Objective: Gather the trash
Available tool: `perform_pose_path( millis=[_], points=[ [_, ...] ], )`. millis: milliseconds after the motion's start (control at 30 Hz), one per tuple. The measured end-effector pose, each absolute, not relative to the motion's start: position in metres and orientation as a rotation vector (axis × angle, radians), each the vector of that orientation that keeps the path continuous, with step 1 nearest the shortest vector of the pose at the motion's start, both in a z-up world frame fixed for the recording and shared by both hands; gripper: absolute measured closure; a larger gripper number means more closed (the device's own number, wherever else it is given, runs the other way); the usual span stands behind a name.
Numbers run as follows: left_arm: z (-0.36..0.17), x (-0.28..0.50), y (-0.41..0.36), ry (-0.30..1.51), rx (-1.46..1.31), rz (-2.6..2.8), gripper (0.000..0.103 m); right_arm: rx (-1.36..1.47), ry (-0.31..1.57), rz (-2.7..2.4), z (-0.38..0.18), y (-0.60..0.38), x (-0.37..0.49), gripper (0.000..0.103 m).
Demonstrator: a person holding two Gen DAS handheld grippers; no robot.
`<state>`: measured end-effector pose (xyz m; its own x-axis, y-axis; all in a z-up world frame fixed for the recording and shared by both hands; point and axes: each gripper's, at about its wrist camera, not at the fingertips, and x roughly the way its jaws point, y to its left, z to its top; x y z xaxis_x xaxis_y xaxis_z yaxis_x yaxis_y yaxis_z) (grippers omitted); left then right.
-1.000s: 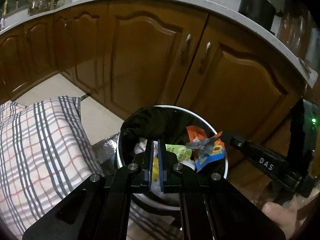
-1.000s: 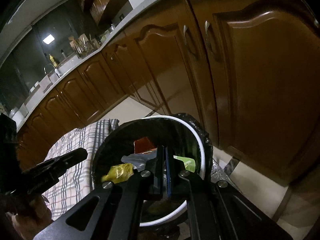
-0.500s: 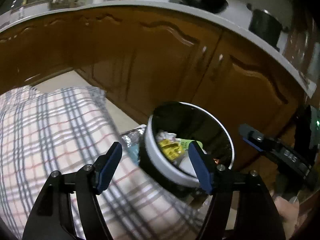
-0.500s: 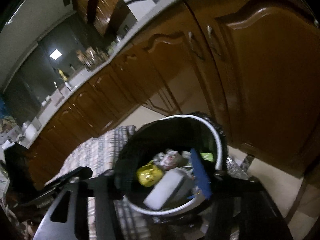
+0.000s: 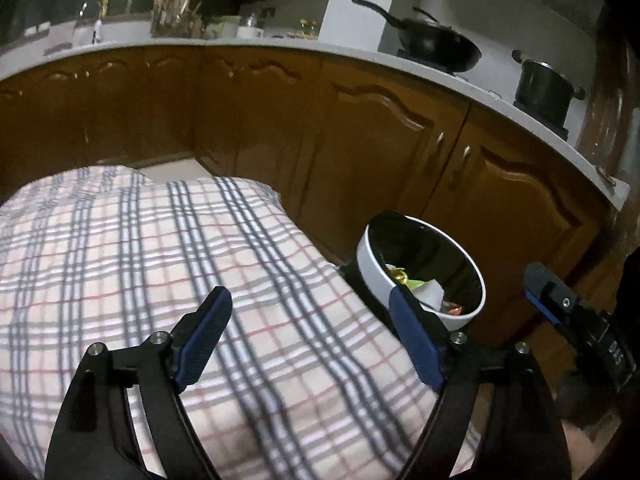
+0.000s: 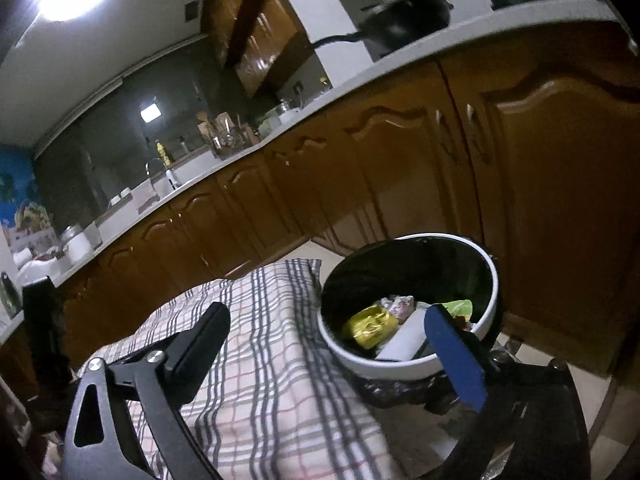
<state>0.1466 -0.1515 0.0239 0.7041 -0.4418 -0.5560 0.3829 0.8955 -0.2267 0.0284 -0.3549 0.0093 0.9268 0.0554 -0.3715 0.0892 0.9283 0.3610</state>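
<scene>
two black grippers with blue pads show, and both stand wide apart with nothing between the fingers. the left gripper (image 5: 310, 336) hangs above a plaid cloth of cream, grey and red checks (image 5: 160, 264), its right pad overlapping the near rim of the round white bin with a black liner (image 5: 370, 256). the right gripper (image 6: 332, 340) is over the same cloth (image 6: 264, 380), its blue-padded finger crossing the bin's (image 6: 490, 276) front edge. inside the bin lies the trash: a crumpled yellow wrapper (image 6: 370, 322), a pale crinkled wad (image 6: 398, 304), a white flat piece (image 6: 404, 342) and a green scrap (image 6: 458, 306). no print on the wrappers can be read. the bin sits just beside the cloth, close to brown wooden cabinet doors (image 5: 400, 160). on the pale counter above stand a black wok with a long handle (image 5: 438, 46) and a dark pot (image 5: 542, 86). in the left view the right gripper's body (image 5: 580, 320) appears at the far right; white lettering on it is too blurred to make out.
</scene>
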Motion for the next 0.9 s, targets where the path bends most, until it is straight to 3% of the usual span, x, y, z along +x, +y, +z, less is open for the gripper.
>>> perform_pose_path(
  millis=[400,533,900],
  points=[
    [0.039,0.098,-0.114,0.512,-0.028,-0.372,0.010,0.251,0.349,0.015,0.020,-0.305,0.000,0.001],
    [0.053,0.083,-0.103,0.428,-0.031,-0.332,0.000,0.204,0.264,0.007,0.044,-0.295,-0.015,0.000],
    [0.027,0.058,-0.086,0.401,-0.044,-0.277,0.000,0.069,0.177,-0.034,0.009,-0.260,-0.036,0.000]
  ],
)
